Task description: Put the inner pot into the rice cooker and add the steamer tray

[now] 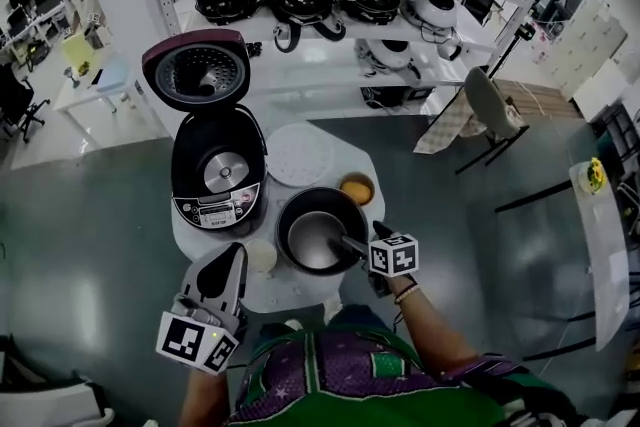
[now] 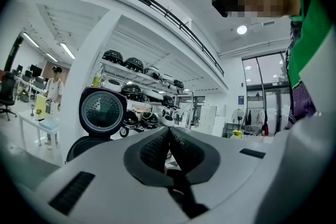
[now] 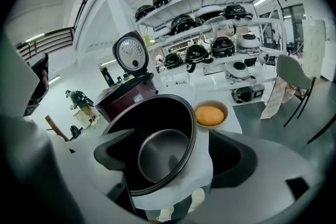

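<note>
rice cooker [image 1: 218, 170] left | inner pot [image 1: 305, 233] right of it | steamer tray [image 1: 298, 155] behind pot | bowl [image 1: 357, 188] right of tray

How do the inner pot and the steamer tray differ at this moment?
The inner pot is dark and deep; the steamer tray is white and shallow. The pot's rim stands between the jaws of the open right gripper; the tray lies untouched behind it. Both sit on the table, outside the rice cooker.

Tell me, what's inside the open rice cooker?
Only the round silver heating plate shows at the bottom of the rice cooker; no pot is in it yet. The inner pot stands beside it on the table. The cooker's near inner wall is hidden behind its front edge.
</note>
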`<act>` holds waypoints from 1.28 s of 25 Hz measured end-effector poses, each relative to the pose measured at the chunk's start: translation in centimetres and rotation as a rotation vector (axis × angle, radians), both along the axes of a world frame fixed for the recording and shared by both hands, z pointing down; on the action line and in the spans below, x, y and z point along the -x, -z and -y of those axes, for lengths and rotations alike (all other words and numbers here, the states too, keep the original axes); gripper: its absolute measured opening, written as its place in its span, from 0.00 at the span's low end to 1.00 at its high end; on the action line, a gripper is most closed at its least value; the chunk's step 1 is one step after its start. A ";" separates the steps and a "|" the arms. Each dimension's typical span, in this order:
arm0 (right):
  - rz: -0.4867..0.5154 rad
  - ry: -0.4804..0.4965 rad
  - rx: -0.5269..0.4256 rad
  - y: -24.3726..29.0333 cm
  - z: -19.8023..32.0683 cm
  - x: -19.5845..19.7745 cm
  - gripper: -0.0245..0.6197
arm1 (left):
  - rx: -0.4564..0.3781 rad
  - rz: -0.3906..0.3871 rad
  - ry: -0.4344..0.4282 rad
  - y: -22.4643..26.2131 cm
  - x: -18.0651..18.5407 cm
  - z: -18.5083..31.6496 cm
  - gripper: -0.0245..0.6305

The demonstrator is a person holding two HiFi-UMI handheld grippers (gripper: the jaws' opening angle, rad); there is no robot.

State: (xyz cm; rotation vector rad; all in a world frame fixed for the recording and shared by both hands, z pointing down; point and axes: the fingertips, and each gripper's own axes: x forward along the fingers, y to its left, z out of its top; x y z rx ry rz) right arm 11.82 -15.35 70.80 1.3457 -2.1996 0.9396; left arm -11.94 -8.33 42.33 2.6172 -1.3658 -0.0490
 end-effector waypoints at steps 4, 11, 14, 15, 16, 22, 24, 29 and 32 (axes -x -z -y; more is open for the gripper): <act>-0.018 -0.010 0.021 -1.2 1.5 -0.2 0.68 | -0.002 0.004 0.012 0.3 -0.4 1.2 0.07; -0.076 0.009 0.106 -3.9 2.6 -0.5 0.50 | 0.005 -0.001 0.041 0.2 -0.2 2.9 0.07; -0.119 -0.004 0.136 -4.5 2.9 -0.9 0.36 | 0.013 -0.010 0.050 0.1 0.3 3.2 0.07; -0.126 -0.009 0.144 -4.7 3.0 -0.9 0.33 | 0.016 -0.010 0.052 0.1 0.4 3.3 0.07; -0.130 -0.011 0.152 -4.8 3.1 -0.9 0.31 | 0.018 -0.010 0.054 0.0 0.5 3.3 0.07; -0.169 -0.024 0.177 -5.4 3.6 -0.8 0.25 | 0.015 -0.010 0.072 0.8 1.2 3.2 0.07; -0.186 -0.034 0.183 -5.7 3.7 -0.9 0.23 | 0.012 -0.009 0.077 0.9 1.6 3.0 0.07; -0.241 -0.022 0.184 -5.9 3.6 -1.0 0.17 | 0.013 -0.010 0.100 0.9 2.5 2.3 0.07; -0.269 -0.027 0.188 -5.8 3.5 -1.1 0.11 | 0.016 -0.015 0.109 0.9 3.2 1.9 0.07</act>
